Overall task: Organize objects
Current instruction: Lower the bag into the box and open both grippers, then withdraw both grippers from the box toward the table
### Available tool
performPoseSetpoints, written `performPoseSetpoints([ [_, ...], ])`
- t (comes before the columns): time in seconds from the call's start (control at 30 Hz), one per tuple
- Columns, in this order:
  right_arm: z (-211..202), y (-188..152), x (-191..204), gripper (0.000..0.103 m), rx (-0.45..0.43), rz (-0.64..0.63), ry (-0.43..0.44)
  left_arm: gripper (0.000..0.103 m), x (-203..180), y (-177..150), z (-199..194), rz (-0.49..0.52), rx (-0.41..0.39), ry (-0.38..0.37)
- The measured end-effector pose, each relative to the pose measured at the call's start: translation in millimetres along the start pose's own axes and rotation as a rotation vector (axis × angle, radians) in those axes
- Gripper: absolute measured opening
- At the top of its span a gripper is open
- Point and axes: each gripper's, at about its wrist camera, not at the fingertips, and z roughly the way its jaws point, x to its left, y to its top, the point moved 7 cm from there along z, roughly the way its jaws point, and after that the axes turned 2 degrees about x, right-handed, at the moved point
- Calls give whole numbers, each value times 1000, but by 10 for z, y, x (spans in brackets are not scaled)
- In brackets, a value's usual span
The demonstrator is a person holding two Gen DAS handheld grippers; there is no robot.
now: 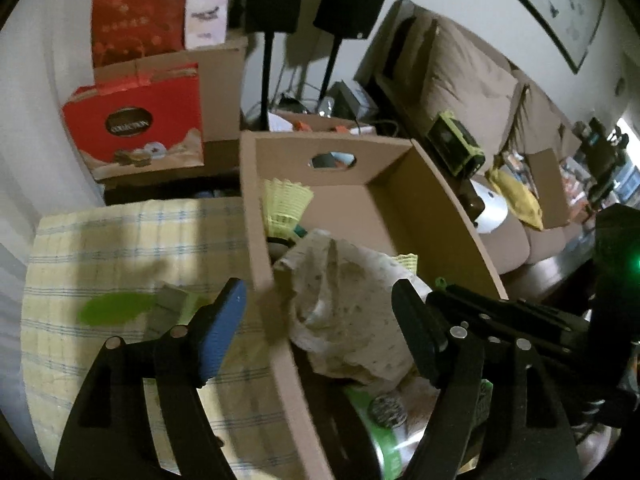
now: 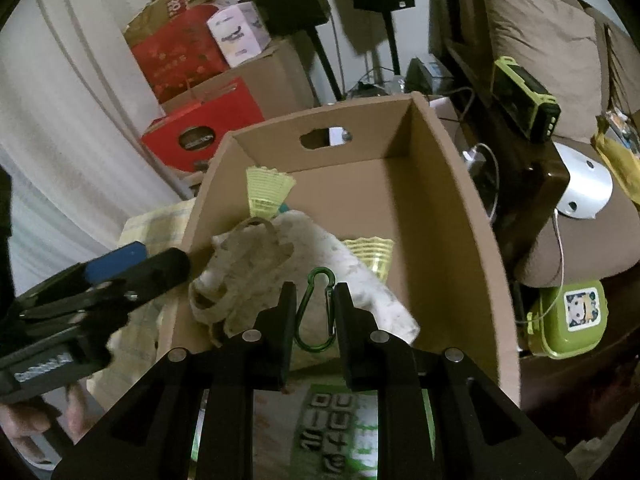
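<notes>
Cardboard box (image 2: 452,216) sits in front of you, open-topped, with a handle cutout in its far wall; it rests partly on a yellow checked cloth (image 1: 120,240) that spreads to its left; beyond it stand a brown sofa (image 1: 472,76) and a red gift box (image 1: 136,120). Inside the box lies a crumpled whitish plastic bag (image 2: 320,248), draped over a green printed packet (image 2: 340,432) near you; two yellow shuttlecocks (image 2: 266,192) lie by the bag, one at the left wall, one further right. Your left claw (image 1: 320,324) hangs with its fingers wide apart, straddling the box's left wall, gripping nothing. Your right claw (image 2: 314,312) is clamped on a green carabiner (image 2: 316,308), which you hold above the bag, inside the box's outline.
</notes>
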Motion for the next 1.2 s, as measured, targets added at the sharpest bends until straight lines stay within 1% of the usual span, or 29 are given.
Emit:
performPoseSetpoints([
  [0.1,16,12,51,22,-8,-7,-9,73,74,6,-80,-9,-13,3],
  [0.17,6,10,57,32,-12,-1,-10,75,129,3,-124,-18,-23,8],
  [0.33,-83,26,66,33,-34,-7,-31,82,288,-30,-251,-32,-61,37],
  [0.4,-129,30,87,40,-46,-16,-41,86,344,-46,-296,-38,-75,48],
  [0.47,-185,44,119,54,-66,-31,-61,90,408,-72,-344,-40,-92,70],
  [0.5,-217,49,142,58,-78,-42,-73,91,431,-79,-362,-41,-100,83],
  [0.57,-260,59,182,74,-94,-56,-84,91,504,-103,-408,-37,-119,112],
  [0.63,-299,65,216,82,-110,-63,-89,92,565,-129,-448,-32,-126,128],
  [0.8,-332,64,287,83,-120,-76,-95,98,644,-182,-529,-24,-140,148],
  [0.93,-352,64,372,88,-130,-90,-98,102,754,-216,-620,-41,-159,159],
  [1.0,-372,63,415,93,-138,-99,-102,103,792,-226,-646,-41,-158,162],
  [1.03,-384,64,445,100,-143,-104,-98,103,813,-234,-663,-41,-159,170],
  [1.07,-401,63,479,102,-149,-108,-93,103,833,-244,-681,-40,-160,177],
  [1.2,-444,73,616,102,-168,-133,-96,103,893,-280,-740,-41,-162,191],
])
